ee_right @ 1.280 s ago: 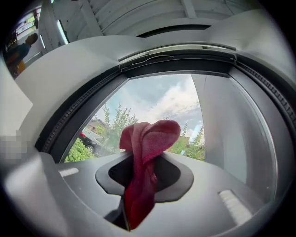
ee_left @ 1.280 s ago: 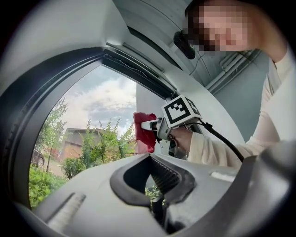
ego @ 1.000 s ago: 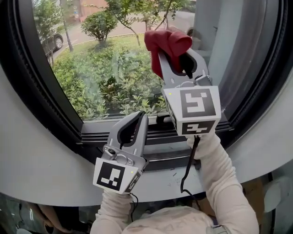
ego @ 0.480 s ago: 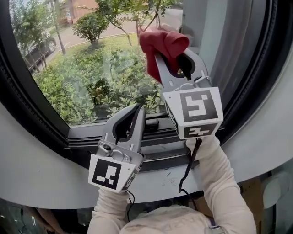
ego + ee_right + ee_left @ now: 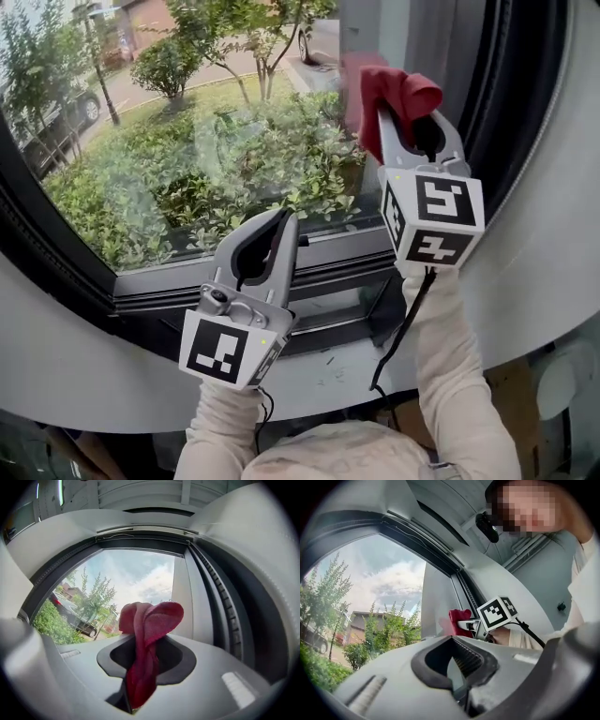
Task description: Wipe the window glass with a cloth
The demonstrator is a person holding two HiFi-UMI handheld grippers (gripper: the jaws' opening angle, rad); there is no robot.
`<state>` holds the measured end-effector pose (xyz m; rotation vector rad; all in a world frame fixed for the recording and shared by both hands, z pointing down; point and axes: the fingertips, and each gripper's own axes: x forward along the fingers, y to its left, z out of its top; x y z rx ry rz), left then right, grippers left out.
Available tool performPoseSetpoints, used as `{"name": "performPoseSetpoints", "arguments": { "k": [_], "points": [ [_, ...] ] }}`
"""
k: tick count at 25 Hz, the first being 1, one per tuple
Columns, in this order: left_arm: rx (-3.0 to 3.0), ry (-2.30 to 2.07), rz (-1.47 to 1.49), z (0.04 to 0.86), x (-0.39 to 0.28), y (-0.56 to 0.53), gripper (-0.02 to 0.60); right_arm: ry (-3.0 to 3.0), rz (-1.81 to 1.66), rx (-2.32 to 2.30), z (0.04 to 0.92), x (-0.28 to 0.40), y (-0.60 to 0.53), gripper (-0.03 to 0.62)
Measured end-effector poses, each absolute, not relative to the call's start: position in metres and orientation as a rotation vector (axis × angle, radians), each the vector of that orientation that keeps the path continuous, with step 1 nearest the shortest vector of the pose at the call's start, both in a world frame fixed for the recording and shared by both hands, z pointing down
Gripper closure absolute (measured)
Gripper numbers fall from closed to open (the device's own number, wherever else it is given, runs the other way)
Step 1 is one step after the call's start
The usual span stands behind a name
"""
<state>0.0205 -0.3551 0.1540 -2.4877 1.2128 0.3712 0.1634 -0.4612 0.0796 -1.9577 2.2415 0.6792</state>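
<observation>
The red cloth (image 5: 396, 86) is bunched at the tip of my right gripper (image 5: 398, 109), which is shut on it and holds it against the window glass (image 5: 187, 159) near the pane's upper right corner. In the right gripper view the cloth (image 5: 151, 619) stands up out of the shut jaws of the right gripper (image 5: 143, 641) and hangs down between them. My left gripper (image 5: 284, 221) is shut and holds nothing; it points at the bottom edge of the pane. From the left gripper view, the cloth (image 5: 459, 620) shows past the left gripper (image 5: 451, 638).
A dark window frame (image 5: 309, 281) runs below the glass, above a white curved sill (image 5: 94, 366). The dark right-hand frame post (image 5: 511, 103) stands right beside the cloth. A black cable (image 5: 405, 323) hangs from the right gripper. Bushes, trees and a parked car lie outside.
My right gripper has carried the cloth to the right across the glass, up to the right-hand frame. The left gripper has stayed low by the sill.
</observation>
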Motion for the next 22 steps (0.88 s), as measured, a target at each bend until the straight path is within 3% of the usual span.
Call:
{"name": "performPoseSetpoints", "arguments": {
  "k": [15, 22],
  "points": [
    [-2.35, 1.25, 0.368, 0.149, 0.028, -0.345, 0.58, 2.219, 0.638, -2.003, 0.149, 0.169, -0.459, 0.471],
    [-2.333, 1.248, 0.388, 0.145, -0.028, -0.348, 0.581, 2.201, 0.678, -1.981, 0.14, 0.103, -0.449, 0.473]
  ]
}}
